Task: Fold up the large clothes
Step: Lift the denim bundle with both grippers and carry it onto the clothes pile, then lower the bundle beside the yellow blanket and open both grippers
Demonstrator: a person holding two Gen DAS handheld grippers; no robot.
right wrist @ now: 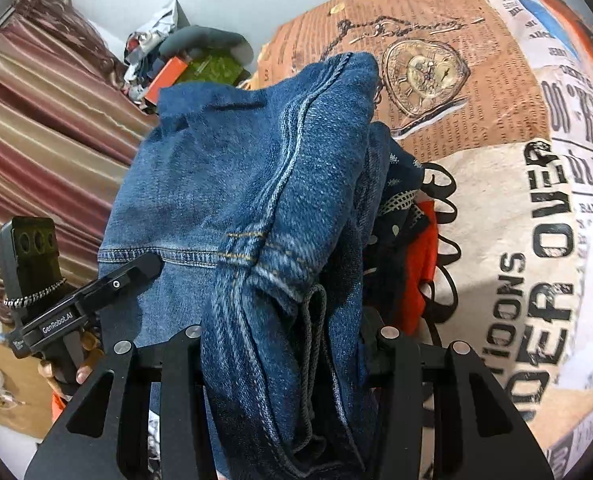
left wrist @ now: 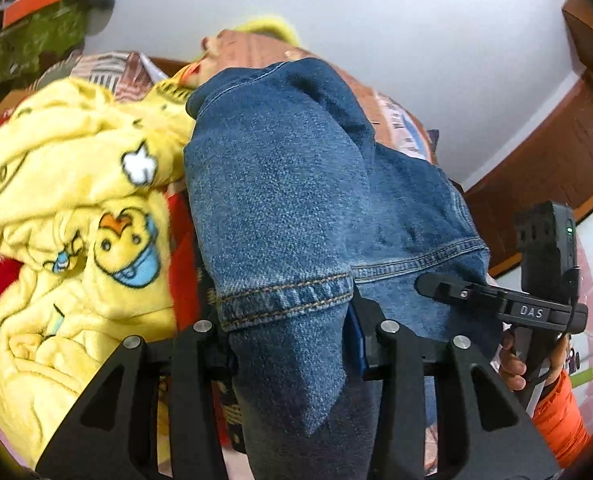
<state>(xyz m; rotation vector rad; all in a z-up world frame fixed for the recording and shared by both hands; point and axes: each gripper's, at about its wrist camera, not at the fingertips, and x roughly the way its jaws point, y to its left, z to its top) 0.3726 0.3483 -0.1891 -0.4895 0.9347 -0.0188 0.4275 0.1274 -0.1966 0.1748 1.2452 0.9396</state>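
Apparently both grippers, left [left wrist: 292, 344] ("DAS") and right [right wrist: 288, 340] ("GenRobot.AI"), clamp jeans [left wrist: 280, 184].

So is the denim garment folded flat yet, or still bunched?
Still bunched: the denim garment hangs in thick folds, pinched in both the left tool and right tool.

In the left wrist view the jeans [left wrist: 292, 216] run from between the left gripper [left wrist: 296, 344] jaws toward 12 o'clock, with the fleece blanket [left wrist: 76, 248] at 9 o'clock and the right gripper [left wrist: 508, 304] at 3 o'clock. In the right wrist view the printed cloth [right wrist: 496, 152] lies behind the jeans toward 2 o'clock, the curtain [right wrist: 44, 128] at 10 o'clock.
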